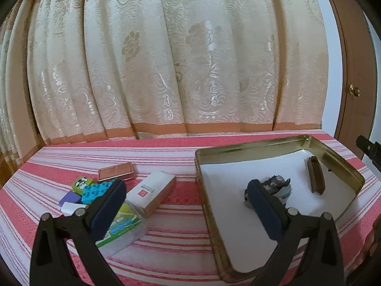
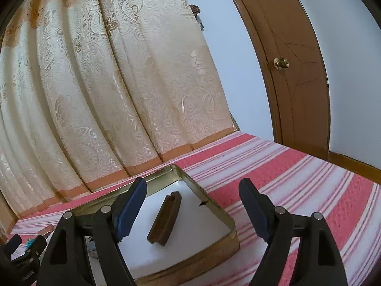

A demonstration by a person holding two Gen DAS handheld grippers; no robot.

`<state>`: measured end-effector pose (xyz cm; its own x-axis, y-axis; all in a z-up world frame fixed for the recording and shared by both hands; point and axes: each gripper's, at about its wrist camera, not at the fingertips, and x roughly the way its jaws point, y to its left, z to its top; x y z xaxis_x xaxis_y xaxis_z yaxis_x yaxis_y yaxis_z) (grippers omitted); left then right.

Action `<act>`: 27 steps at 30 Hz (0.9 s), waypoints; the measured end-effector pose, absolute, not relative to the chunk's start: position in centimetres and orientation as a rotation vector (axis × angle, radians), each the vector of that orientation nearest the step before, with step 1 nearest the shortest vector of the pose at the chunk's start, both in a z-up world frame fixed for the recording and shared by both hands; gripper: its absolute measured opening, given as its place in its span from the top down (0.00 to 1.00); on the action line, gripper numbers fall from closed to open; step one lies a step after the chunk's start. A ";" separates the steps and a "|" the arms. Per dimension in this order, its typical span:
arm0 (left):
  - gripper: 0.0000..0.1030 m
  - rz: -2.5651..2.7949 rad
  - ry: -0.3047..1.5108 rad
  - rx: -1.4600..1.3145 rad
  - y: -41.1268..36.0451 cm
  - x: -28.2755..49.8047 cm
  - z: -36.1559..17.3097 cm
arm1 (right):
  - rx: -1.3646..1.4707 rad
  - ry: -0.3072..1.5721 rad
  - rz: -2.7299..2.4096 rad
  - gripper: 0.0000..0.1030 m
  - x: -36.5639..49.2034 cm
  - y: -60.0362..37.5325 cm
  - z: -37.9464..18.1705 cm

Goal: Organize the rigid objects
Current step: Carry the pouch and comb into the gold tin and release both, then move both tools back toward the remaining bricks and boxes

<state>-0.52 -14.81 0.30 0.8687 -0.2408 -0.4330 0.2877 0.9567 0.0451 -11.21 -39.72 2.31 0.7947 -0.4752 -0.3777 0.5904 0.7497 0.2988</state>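
Pile: blocks, boxes on cloth, left of tin.
L tongs: wide open, empty.
Tin: holds dark lump & brown bar.
R tongs: wide open, empty, above the tin's right edge.

A shallow gold tin lined with white holds a brown bar near its far right corner and a dark grey lump mid-floor. Left of the tin lie a white box, a copper case, blue bricks and a green packet.
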 end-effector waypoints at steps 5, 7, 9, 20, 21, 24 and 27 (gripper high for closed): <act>0.00 -0.287 0.442 0.103 -13.7 -0.6 0.4 | 0.373 0.270 -0.591 0.21 -11.7 -37.4 2.7; 0.00 -0.288 0.446 0.098 -12.9 -0.6 0.4 | 0.366 0.270 -0.578 0.21 -11.7 -36.5 2.8; 0.00 -0.283 0.450 0.092 -12.2 -0.5 0.3 | 0.369 0.279 -0.559 0.21 -11.6 -35.7 2.8; 0.00 -0.251 0.480 0.069 -8.0 0.7 0.0 | 0.372 0.287 -0.500 0.20 -10.8 -31.1 2.8; 0.00 -0.247 0.482 0.068 -7.8 0.7 -0.1 | 0.374 0.292 -0.493 0.20 -10.5 -30.7 2.7; 0.00 -0.231 0.499 0.054 -6.2 1.3 -0.3 | 0.370 0.301 -0.471 0.20 -9.9 -29.3 2.7; 0.00 -0.217 0.510 0.042 -5.0 1.7 -0.5 | 0.358 0.303 -0.442 0.20 -9.3 -27.7 2.8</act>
<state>1.66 -5.04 -0.47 0.8503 -0.1956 -0.4886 0.2165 0.9762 -0.0140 -9.28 -27.71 2.79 0.8613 -0.3601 -0.3585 0.4646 0.8437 0.2689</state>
